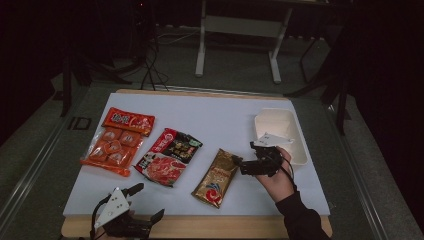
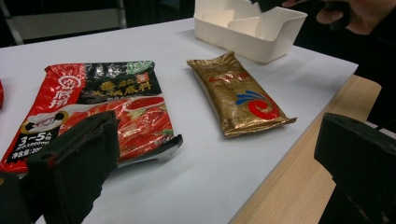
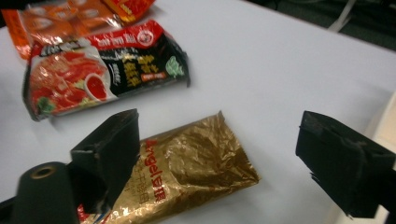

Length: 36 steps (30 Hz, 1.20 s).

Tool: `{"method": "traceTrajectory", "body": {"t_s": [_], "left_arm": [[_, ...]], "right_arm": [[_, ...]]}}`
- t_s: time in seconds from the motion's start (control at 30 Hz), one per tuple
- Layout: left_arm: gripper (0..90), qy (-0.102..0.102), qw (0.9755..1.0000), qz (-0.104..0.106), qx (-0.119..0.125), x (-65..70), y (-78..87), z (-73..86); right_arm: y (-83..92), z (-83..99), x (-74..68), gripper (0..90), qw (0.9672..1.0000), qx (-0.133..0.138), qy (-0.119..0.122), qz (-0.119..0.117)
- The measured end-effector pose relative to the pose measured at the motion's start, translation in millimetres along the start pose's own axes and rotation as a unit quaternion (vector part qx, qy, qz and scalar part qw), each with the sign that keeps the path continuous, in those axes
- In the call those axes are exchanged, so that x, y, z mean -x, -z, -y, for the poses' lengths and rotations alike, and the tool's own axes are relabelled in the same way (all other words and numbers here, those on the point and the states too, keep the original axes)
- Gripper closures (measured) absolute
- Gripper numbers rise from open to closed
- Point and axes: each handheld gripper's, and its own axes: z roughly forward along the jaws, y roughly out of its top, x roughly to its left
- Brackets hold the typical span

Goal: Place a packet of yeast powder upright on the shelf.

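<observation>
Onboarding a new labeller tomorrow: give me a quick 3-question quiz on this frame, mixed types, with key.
1. True or false: the right gripper is shut on the gold packet.
2. Multiple choice: what lies directly left of the gold packet in the high view? A) the white tray B) the red-and-black soup base packet C) the orange snack pack
3. Fill in: the left gripper sits at the table's ____ edge, jaws open, holding nothing.

Key: 1 false, its jaws are open beside the packet's top end; 2 B; 3 near (the person's side).
</observation>
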Motion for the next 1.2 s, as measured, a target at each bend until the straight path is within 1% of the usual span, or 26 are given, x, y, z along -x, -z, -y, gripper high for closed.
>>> {"method": "traceTrajectory", "body": {"t_s": [0.17,0.2,0.3,0.33,0.37,0.43,0.47,0.5,0.53,0.57,0.63,0.7,0.83,0.87,0.9,0.93,1.0,1.07,1.1,1.17,1.2], "left_arm": [[0.5,0.0,1.0,0.001,-0.003,-0.3,-0.4,0.1],[0.5,-0.001,1.0,0.001,-0.004,-0.3,-0.6,0.1],[0.5,-0.001,1.0,0.003,-0.005,-0.2,-1.3,0.2],[0.5,-0.002,1.0,0.003,-0.005,-0.1,-1.4,0.2],[0.5,-0.002,1.0,0.003,-0.005,0.0,-1.2,0.1],[0.5,-0.003,1.0,0.004,-0.005,0.2,-1.1,0.2],[0.5,-0.003,1.0,0.004,-0.006,0.1,-1.1,0.3],[0.5,-0.001,1.0,0.004,-0.006,-0.1,-1.3,0.4],[0.5,0.001,1.0,0.003,-0.007,-0.1,-1.4,0.5],[0.5,0.001,1.0,0.003,-0.008,-0.2,-1.6,0.7],[0.5,0.0,1.0,0.004,-0.009,-0.3,-1.9,0.8],[0.5,-0.001,0.9999,0.005,-0.009,0.0,-2.3,0.6],[0.5,0.0,0.9999,0.006,-0.012,0.1,-3.3,0.9],[0.5,0.001,0.9999,0.005,-0.014,-0.1,-3.6,1.1],[0.5,0.002,0.9999,0.004,-0.015,-0.4,-3.6,1.2],[0.5,0.002,0.9999,0.004,-0.016,-0.7,-3.6,1.3],[0.5,0.002,0.9999,0.005,-0.016,-0.7,-3.6,1.4],[0.5,0.001,0.9999,0.004,-0.016,-0.4,-3.6,1.2],[0.5,0.001,0.9999,0.004,-0.016,-0.3,-3.7,1.3],[0.5,0.009,0.9998,0.008,-0.016,-1.5,-4.0,1.6],[0.5,0.012,0.9998,0.008,-0.016,-2.0,-4.1,1.7]], "right_arm": [[-18.5,5.3,-1.5,15.8,0.9997,-0.022,-0.001,0.009],[-21.9,6.1,-0.5,17.5,0.9996,-0.026,-0.006,0.007],[-33.3,8.1,1.6,17.8,0.9992,-0.033,-0.017,0.011],[-36.7,8.8,1.7,20.8,0.9991,-0.036,-0.02,0.012],[-40.0,9.7,1.9,21.5,0.9989,-0.039,-0.019,0.018],[-46.1,11.7,1.4,21.5,0.9985,-0.047,-0.021,0.018],[-48.6,12.7,0.5,21.5,0.9983,-0.051,-0.019,0.022],[-50.8,14.0,0.1,21.4,0.9981,-0.054,-0.02,0.023],[-52.2,15.2,-0.2,21.3,0.9982,-0.051,-0.026,0.017],[-53.7,16.2,-0.5,21.4,0.9981,-0.053,-0.025,0.017],[-56.8,17.8,-0.6,21.5,0.9978,-0.059,-0.017,0.027],[-60.2,19.3,0.8,21.9,0.997,-0.066,-0.022,0.032],[-68.1,23.6,4.0,21.9,0.9958,-0.076,-0.022,0.047],[-70.5,24.8,5.2,21.9,0.9955,-0.081,-0.022,0.044],[-71.9,26.1,5.7,21.9,0.9952,-0.082,-0.026,0.046],[-73.5,27.1,6.1,22.3,0.9945,-0.086,-0.022,0.056],[-77.4,29.3,7.5,22.3,0.9938,-0.093,-0.027,0.055],[-82.2,32.2,7.4,21.7,0.9918,-0.108,-0.024,0.063],[-84.4,33.9,7.8,21.7,0.9913,-0.113,-0.028,0.06],[-87.6,36.1,10.7,21.9,0.9899,-0.126,-0.042,0.051],[-87.6,36.4,13.4,22.4,0.9894,-0.129,-0.052,0.041]]}}
